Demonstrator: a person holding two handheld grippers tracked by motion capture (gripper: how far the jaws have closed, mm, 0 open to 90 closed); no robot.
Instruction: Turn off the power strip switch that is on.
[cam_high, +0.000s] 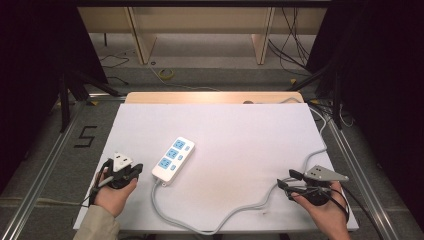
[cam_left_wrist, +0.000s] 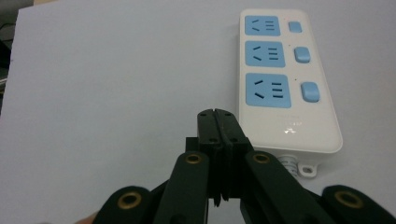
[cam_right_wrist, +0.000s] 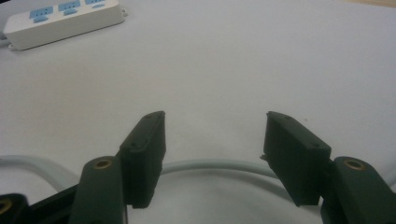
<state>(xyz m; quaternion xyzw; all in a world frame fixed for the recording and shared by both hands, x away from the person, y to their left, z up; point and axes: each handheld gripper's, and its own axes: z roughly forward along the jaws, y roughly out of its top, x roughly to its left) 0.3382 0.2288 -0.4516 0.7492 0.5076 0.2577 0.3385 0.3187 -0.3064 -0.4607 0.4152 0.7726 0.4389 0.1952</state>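
A white power strip (cam_high: 173, 158) with three blue sockets and blue switches lies left of the table's middle; it appears again as the strip (cam_left_wrist: 285, 77) and the strip (cam_right_wrist: 60, 21). Its grey cable (cam_high: 235, 210) loops along the front of the table to the right edge and crosses under my right jaws as the cable (cam_right_wrist: 210, 165). My left gripper (cam_high: 136, 170) rests just left of the strip, jaws pressed together with nothing between them (cam_left_wrist: 217, 123). My right gripper (cam_high: 287, 181) sits at the front right, jaws wide apart above the cable (cam_right_wrist: 212, 140).
A white sheet (cam_high: 235, 135) covers the wooden table (cam_high: 210, 96). Metal rails (cam_high: 45, 165) run along both sides. Cables (cam_high: 165, 74) lie on the floor beyond the table, with dark tripod legs (cam_high: 65, 100) at the left and right.
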